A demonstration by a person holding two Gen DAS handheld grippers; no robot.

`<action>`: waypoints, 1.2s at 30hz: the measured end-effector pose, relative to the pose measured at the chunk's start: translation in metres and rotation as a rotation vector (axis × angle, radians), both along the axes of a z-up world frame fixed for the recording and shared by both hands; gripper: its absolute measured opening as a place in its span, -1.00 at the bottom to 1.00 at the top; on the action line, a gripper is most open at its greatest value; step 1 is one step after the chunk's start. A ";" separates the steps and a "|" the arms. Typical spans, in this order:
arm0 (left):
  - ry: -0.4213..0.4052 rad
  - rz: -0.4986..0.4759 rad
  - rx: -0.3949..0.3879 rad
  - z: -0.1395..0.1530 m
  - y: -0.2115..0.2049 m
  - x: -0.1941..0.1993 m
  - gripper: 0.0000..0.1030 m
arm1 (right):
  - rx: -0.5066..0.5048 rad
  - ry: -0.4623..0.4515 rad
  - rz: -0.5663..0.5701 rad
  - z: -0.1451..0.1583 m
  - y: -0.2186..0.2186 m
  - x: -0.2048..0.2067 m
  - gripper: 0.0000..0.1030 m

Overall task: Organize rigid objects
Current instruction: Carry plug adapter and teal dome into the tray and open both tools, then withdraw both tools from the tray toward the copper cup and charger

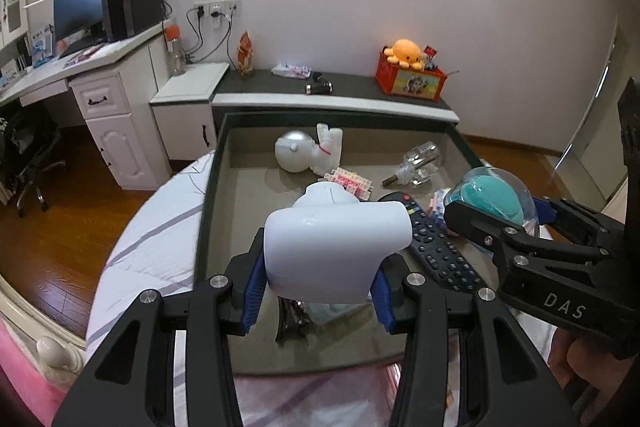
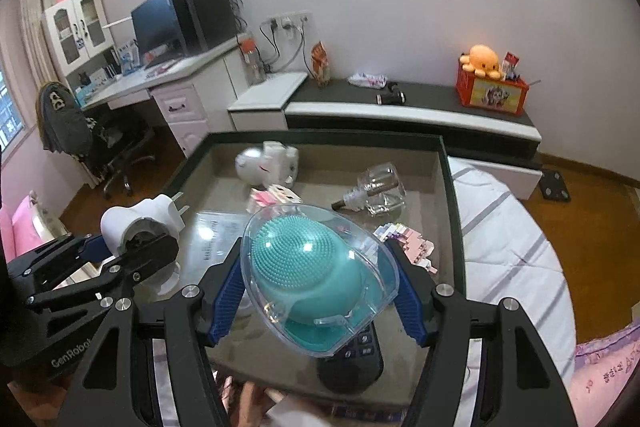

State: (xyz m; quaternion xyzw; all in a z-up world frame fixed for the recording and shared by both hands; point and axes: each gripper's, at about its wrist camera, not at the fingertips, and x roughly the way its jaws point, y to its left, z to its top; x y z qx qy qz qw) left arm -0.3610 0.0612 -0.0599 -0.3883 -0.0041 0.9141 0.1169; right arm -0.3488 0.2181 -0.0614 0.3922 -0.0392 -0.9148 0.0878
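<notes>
My left gripper (image 1: 318, 291) is shut on a white plug-in device (image 1: 336, 247), held above the dark tray (image 1: 208, 195); it also shows in the right wrist view (image 2: 138, 227) with its prongs up. My right gripper (image 2: 316, 291) is shut on a teal silicone brush in a clear egg-shaped case (image 2: 316, 275), also seen in the left wrist view (image 1: 492, 197). In the tray lie a white astronaut figure (image 1: 306, 151), a glass bottle (image 1: 418, 165), pink block toys (image 1: 352, 183) and a black remote (image 1: 432, 247).
The tray rests on a bed with a striped white sheet (image 1: 148, 251). Behind it runs a low dark-topped bench (image 1: 340, 87) with a red box and orange plush (image 1: 408, 67). A white desk with a monitor (image 1: 80, 7) and an office chair (image 2: 80, 131) stand at the left.
</notes>
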 end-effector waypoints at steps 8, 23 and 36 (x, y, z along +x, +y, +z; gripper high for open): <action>-0.034 0.017 -0.016 -0.019 0.005 -0.013 -0.07 | 0.017 -0.081 -0.006 -0.030 0.000 -0.016 0.31; 0.051 0.063 -0.033 0.018 -0.017 0.030 0.96 | -0.001 -0.026 -0.038 -0.003 0.003 0.010 0.80; 0.103 0.096 -0.001 0.049 -0.047 0.116 1.00 | -0.029 0.088 -0.101 0.041 0.006 0.102 1.00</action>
